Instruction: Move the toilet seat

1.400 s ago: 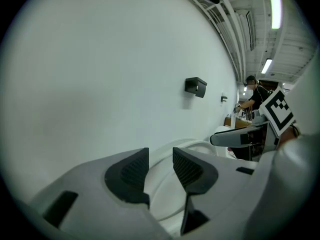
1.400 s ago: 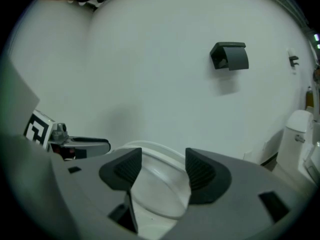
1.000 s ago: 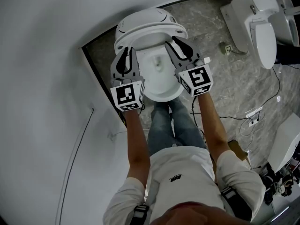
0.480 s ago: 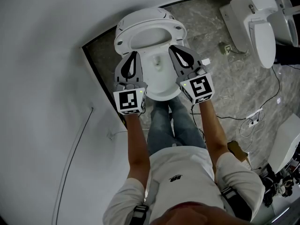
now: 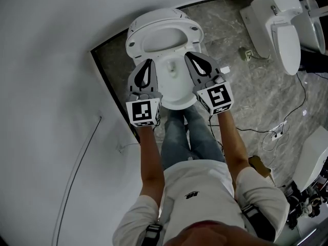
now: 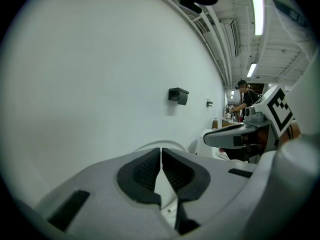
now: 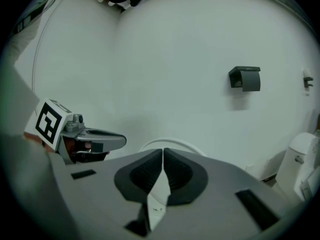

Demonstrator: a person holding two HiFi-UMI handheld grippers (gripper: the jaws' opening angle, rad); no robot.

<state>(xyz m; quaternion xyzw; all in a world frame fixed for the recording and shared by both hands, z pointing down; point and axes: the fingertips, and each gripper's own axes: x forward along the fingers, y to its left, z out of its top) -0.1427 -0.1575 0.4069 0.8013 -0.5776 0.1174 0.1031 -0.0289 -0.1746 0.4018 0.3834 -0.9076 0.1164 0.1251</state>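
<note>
The white toilet seat stands raised, its ring leaning back against the lid at the wall, above the open bowl. My left gripper hovers over the bowl's left rim, shut, with nothing between its fingers. Over the right rim my right gripper is shut and empty too. Both sit just short of the seat, apart from it. The seat's arc shows beyond the closed tips in the left gripper view, and the same arc rises behind the tips in the right gripper view.
A white wall runs along the left, with a black holder mounted on it. A second toilet stands at the upper right. Cables and a plug strip lie on the marble floor. The person's legs are right before the bowl.
The seat has swung from a half-raised tilt to upright against the lid. Both grippers let go of its edge, shut their jaws and drew back a little toward the person.
</note>
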